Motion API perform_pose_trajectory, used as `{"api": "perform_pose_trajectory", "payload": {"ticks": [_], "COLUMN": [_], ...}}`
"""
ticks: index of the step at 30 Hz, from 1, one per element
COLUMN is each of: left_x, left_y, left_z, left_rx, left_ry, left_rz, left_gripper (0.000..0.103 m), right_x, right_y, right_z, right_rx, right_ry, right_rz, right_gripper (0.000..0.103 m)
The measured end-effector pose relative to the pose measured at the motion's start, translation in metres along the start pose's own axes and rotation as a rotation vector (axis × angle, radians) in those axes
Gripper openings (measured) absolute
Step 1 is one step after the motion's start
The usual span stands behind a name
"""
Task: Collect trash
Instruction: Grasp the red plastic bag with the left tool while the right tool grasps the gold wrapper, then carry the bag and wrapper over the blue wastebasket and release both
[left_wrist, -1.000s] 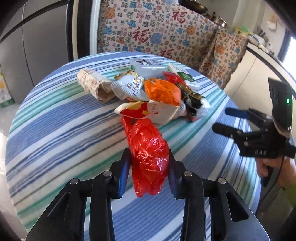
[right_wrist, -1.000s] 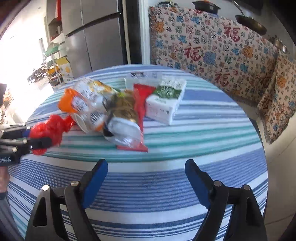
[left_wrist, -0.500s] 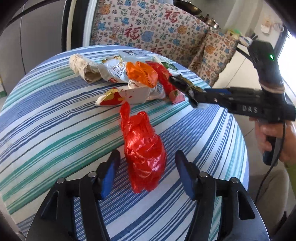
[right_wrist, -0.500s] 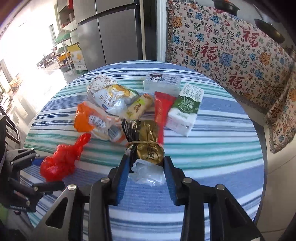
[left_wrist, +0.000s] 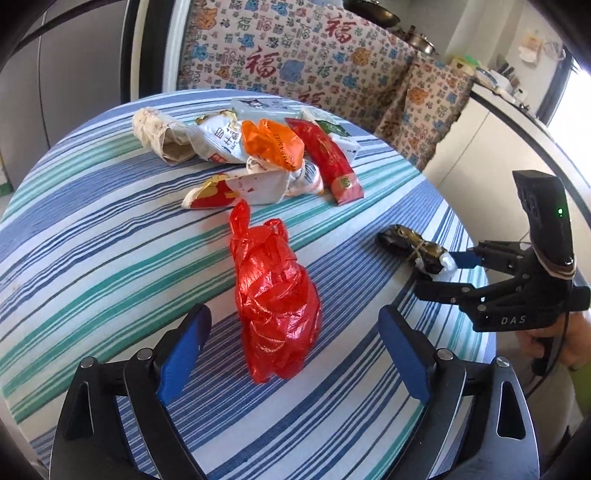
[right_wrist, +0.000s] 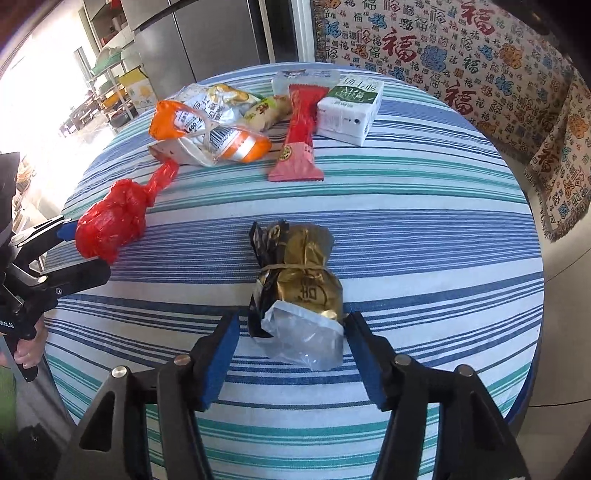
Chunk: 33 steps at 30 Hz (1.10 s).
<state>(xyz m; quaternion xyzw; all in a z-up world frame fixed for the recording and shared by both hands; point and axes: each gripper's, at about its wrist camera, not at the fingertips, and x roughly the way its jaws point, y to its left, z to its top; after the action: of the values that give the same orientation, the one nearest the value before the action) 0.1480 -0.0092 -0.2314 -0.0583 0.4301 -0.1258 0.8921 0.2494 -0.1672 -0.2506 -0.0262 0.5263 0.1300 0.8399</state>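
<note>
Sorting step: both claws spread, the left gripper (left_wrist: 291, 354) around the crumpled red plastic bag (left_wrist: 275, 299), the right gripper (right_wrist: 291, 354) straddling the gold-and-black foil packet (right_wrist: 295, 291); next, probably pinch something else.

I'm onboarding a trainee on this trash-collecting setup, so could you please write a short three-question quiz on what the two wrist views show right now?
1. True or false: the left gripper is clamped on the red plastic bag.
2. Which item lies between the fingers of the right gripper?
A. the white and green carton
B. the gold and black packet
C. the long red wrapper
3. Fill in: the trash lies on a round table covered by a ____ cloth.

Key: 1 false, its jaws stand open either side of the bag; 2 B; 3 striped.
</note>
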Motion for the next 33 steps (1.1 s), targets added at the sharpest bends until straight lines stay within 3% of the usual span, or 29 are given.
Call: {"api": "perform_pose_trajectory", "payload": {"ticks": [8,13,14,15,16,17,18,25,33], "left_x": [0.002,0.005,0.005,0.005,0.006,0.007,0.007,-0.011,-0.007], "left_y": [-0.004,-0.016,-0.017,-0.019,-0.019,-0.019,-0.019,-0.024,-0.057], "left_z": [0.011,0.014,0.014,0.014,0.014,0.013,0.012,0.011,0.011], "left_rx": [-0.001,0.065,0.073,0.080,0.088,0.095,0.099,0.081,0.100], "left_ry": [-0.017,-0.012,-0.011,-0.009,-0.004,0.002,0.009,-0.020,-0.010], "left_rz": [0.004,0.052,0.062,0.072,0.081,0.087,0.091,0.044,0.000], "left_gripper": [0.092,0.082,0.077,0.071,0.065,0.047,0.037,0.032,0.032], "right_x": [-0.007,-0.006,-0.005,-0.003,-0.004,-0.006,-0.010,-0.039,-0.059], "right_y": [0.003,0.006,0.007,0.010,0.011,0.012,0.013,0.009,-0.027], "right_z": [0.027,0.034,0.034,0.034,0.034,0.033,0.032,0.021,0.002], "right_rx": [-0.022,-0.048,-0.060,-0.077,-0.088,-0.091,-0.094,-0.054,0.070], "right_ry": [0.068,0.111,0.120,0.129,0.130,0.126,0.115,0.030,-0.042], "right_rz": [0.016,0.008,0.002,-0.005,-0.012,-0.014,-0.011,0.020,0.045], "right_gripper": [0.062,0.060,0.057,0.043,0.043,0.042,0.042,0.041,0.042]}}
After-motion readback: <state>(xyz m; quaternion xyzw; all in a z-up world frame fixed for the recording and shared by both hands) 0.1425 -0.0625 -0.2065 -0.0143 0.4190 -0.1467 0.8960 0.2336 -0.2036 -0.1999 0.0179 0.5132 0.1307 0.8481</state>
